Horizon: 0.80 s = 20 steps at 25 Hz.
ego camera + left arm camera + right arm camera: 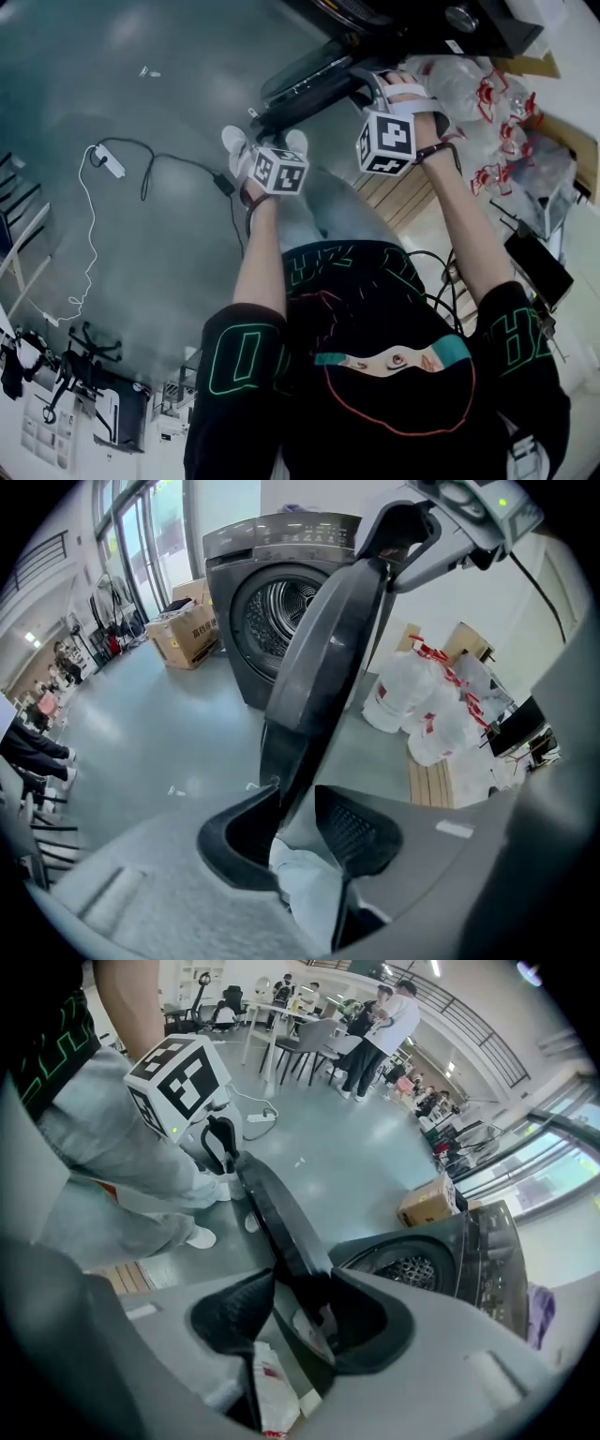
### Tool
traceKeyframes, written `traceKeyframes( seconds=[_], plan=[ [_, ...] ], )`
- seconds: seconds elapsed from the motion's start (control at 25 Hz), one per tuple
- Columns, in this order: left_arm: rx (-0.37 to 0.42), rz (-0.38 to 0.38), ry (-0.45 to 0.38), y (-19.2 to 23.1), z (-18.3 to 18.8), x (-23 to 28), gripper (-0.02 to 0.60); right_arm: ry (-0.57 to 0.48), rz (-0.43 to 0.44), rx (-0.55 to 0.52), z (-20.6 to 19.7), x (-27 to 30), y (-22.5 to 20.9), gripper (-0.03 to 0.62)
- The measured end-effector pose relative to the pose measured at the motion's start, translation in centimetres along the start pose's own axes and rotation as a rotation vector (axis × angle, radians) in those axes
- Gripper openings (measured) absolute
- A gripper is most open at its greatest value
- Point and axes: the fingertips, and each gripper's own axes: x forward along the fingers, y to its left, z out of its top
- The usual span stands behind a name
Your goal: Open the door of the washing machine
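Note:
The dark grey washing machine (272, 602) stands with its drum showing, also in the right gripper view (441, 1251). Its door (328, 658) is swung out and shows edge-on in the head view (309, 84). My left gripper (295, 794) is shut on the door's lower rim, which fills the gap between its tips. My right gripper (302, 1279) is shut on the rim (272, 1213) further along. In the head view the left gripper (267, 122) and right gripper (367, 84) both point down at the door. The left gripper's marker cube (178, 1077) shows beyond the door.
White plastic bags with red print (422, 705) lie on a wooden pallet (431, 780) to the right of the machine. A cardboard box (183, 635) stands to its left. A power strip and cables (111, 164) lie on the floor. People (375, 1016) stand by tables farther off.

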Motion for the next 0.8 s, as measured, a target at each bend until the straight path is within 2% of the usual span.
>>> traceKeyframes(
  seconds=[0.24, 0.32, 0.44, 0.52, 0.6, 0.72, 0.8],
  plan=[
    [-0.006, -0.061, -0.009, -1.7, -1.3, -0.3, 0.108, 0.030, 0.010, -0.048, -0.4, -0.3, 1.0, 0.179],
    [-0.010, -0.076, -0.004, -1.6, -1.6, -0.8, 0.136, 0.019, -0.001, -0.059, -0.5, -0.3, 0.8, 0.179],
    [-0.023, -0.078, -0.017, -1.1, -2.6, -3.3, 0.137, -0.014, -0.027, -0.011, -0.8, -1.1, 0.9, 0.193],
    [-0.086, -0.031, -0.075, 0.9, -2.2, -5.9, 0.135, -0.060, -0.055, 0.117, -0.7, -2.3, 0.2, 0.202],
    [-0.173, 0.031, -0.154, 3.2, -1.0, -8.9, 0.115, -0.130, -0.059, 0.322, -0.1, -3.8, -0.9, 0.201],
    [-0.289, 0.113, -0.298, 6.2, 1.8, -13.5, 0.027, -0.354, -0.002, 0.702, 2.9, -6.5, -3.2, 0.183],
    [-0.316, 0.143, -0.393, 7.5, 4.4, -16.6, 0.011, -0.503, 0.017, 0.871, 5.2, -8.6, -5.2, 0.157]
  ],
)
